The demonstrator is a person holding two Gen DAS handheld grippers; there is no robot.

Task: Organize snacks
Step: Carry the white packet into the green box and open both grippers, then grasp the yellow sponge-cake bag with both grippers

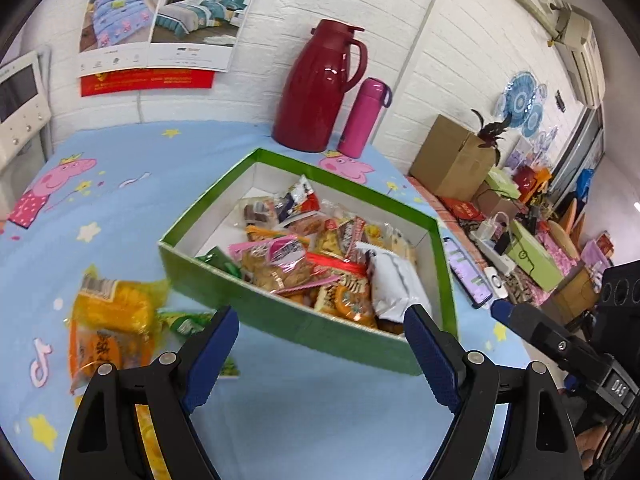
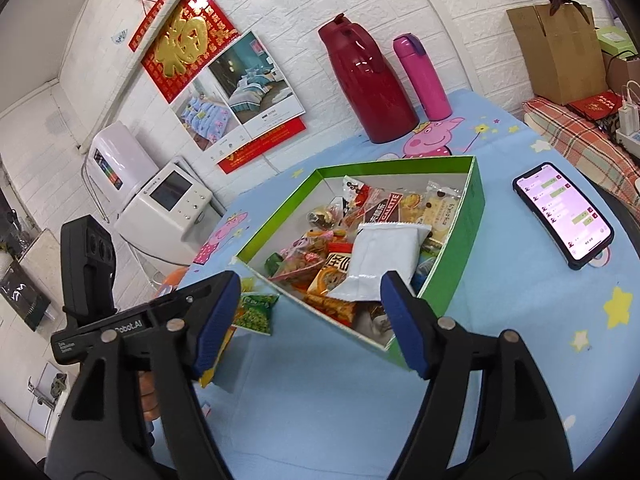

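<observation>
A green box [image 1: 280,316] [image 2: 466,240] with white inner walls sits on the blue cartoon tablecloth and holds several wrapped snacks, with a white packet [image 1: 394,284] [image 2: 378,258] lying on top. Yellow and orange snack packets [image 1: 110,320] and a small green packet [image 1: 184,322] [image 2: 256,312] lie loose on the cloth left of the box. My left gripper [image 1: 322,320] hovers open over the box's near wall, nothing between its fingers. My right gripper [image 2: 310,286] is open too, just above the box's near corner, empty. The other gripper's body [image 2: 88,280] [image 1: 560,344] shows at each view's edge.
A dark red thermos jug [image 1: 316,88] [image 2: 368,80] and a pink bottle [image 1: 362,118] [image 2: 424,76] stand behind the box by the white wall. A lit phone [image 2: 562,214] [image 1: 466,270] lies right of the box. A white appliance [image 2: 160,204] stands at the left; a cluttered side table [image 1: 520,240] at the right.
</observation>
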